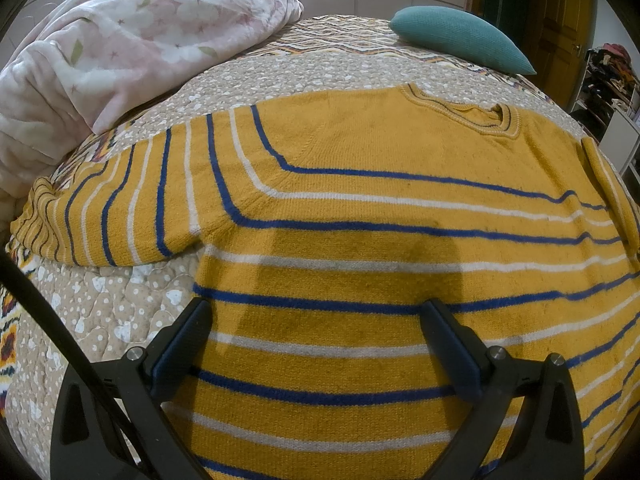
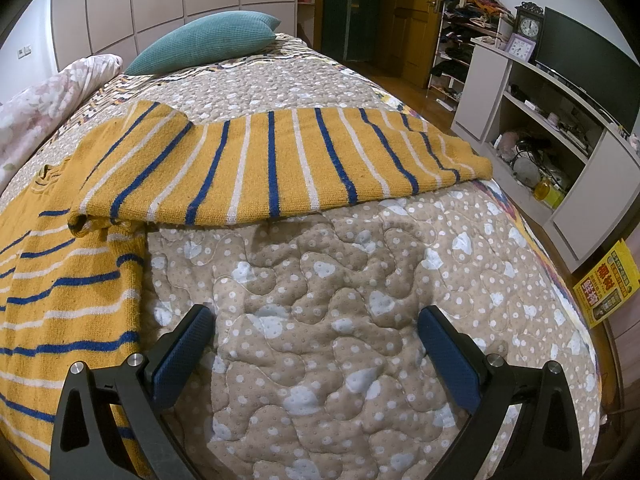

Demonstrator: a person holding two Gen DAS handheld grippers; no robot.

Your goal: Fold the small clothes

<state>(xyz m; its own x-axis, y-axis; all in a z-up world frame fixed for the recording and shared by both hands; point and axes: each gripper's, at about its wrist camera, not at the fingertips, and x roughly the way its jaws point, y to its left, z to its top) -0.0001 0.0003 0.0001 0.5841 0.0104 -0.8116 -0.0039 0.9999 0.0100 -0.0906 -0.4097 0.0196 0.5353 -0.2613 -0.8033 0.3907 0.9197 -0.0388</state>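
Nearest the lens, the left gripper [image 1: 316,316] hangs with its jaws spread wide and nothing between them, poised over the lower body of the striped mustard sweater [image 1: 360,220]; its shadow falls on the knit just ahead of the fingertips, so it seems close above the fabric, though whether it touches is not clear. The right gripper [image 2: 316,320] is likewise released and empty, but it sits over bare quilted bedspread [image 2: 320,280], with the sweater's side edge just beside its left finger [image 2: 180,348] and the sweater's right sleeve [image 2: 280,160] stretched crosswise a little way ahead. The garment lies spread flat on the bed, neckline [image 1: 464,114] away from the person; its left sleeve [image 1: 112,208] reaches outward toward the bed's edge. In the left wrist view a strip of knit lies turned over near the right shoulder, but the right sleeve itself looks extended. My reading is that folding has barely begun: the sweater is laid out, both sleeves are yet to come in, and the body remains to be doubled over. Farther off lie a teal cushion [image 2: 208,40] and a rumpled pink floral blanket [image 1: 132,40], with a shelf unit [image 2: 540,120] beyond the bed's right side.
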